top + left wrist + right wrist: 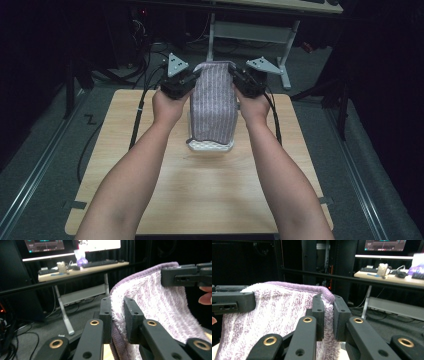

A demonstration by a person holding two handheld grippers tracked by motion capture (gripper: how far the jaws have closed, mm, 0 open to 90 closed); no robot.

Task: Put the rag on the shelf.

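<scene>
Dim lab, wood worktop. Your left claw and right claw each clamp a top corner of purple towel, hanging over worktop, lower edge resting. Keep corners level, tension even.

Beyond the bench's far edge stands a desk on white legs, carrying a keyboard, a lit monitor and what may be a small pale mug. Black cables tangle on the grey floor off its far left corner.
</scene>
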